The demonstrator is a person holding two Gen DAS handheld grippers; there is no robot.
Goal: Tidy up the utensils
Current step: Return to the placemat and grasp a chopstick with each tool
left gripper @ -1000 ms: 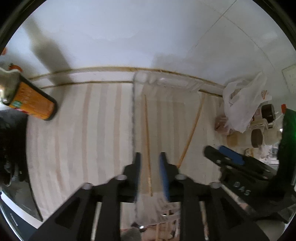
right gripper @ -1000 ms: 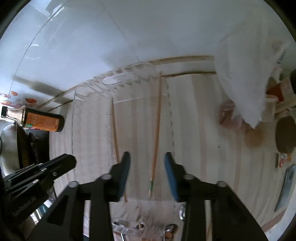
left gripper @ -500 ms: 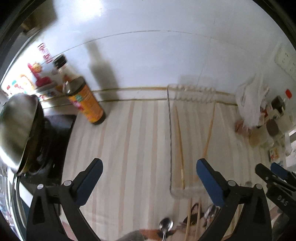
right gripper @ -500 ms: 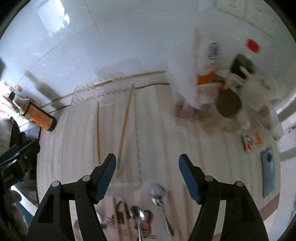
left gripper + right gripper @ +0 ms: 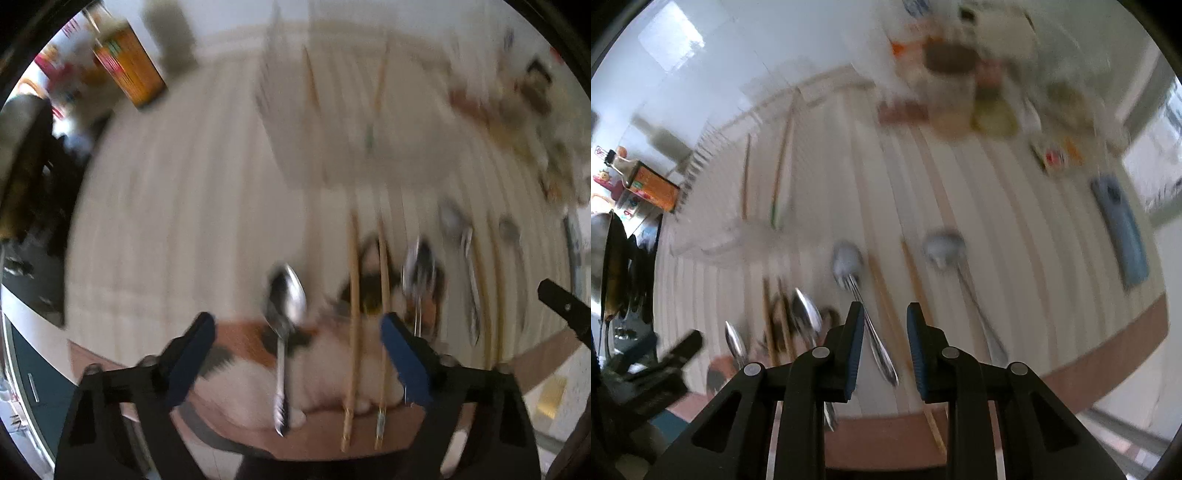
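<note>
Striped cloth: a cream, ribbed covering (image 5: 1015,229) is seen spread over the surface, with a brown edge toward the camera
Clear tray: a transparent tray (image 5: 280,122) is seen at the far side of the surface; two wooden chopsticks (image 5: 378,79) are lying inside it, apart from each other
Orange bottle: a bottle with an orange label (image 5: 129,70) is seen on the far left, well apart from the tray
Blue item: a flat blue object (image 5: 1119,225) is seen at the right edge of the cloth, blurred
Left tool: the left tool (image 5: 295,350) is held wide open and nothing is gripped; a metal spoon (image 5: 286,314) and a pair of chopsticks (image 5: 352,314) are seen lying between its spread fingers on a patterned mat (image 5: 247,343)
Right tool: the right tool (image 5: 885,339) is open to a narrow gap and nothing is clasped; a second spoon (image 5: 862,295) is seen on the cloth with its handle running into that gap, whether touched cannot be told
Loose utensils: further spoons and chopsticks (image 5: 916,277) are seen scattered on the near half of the cloth, outside the tray, much blurred
</note>
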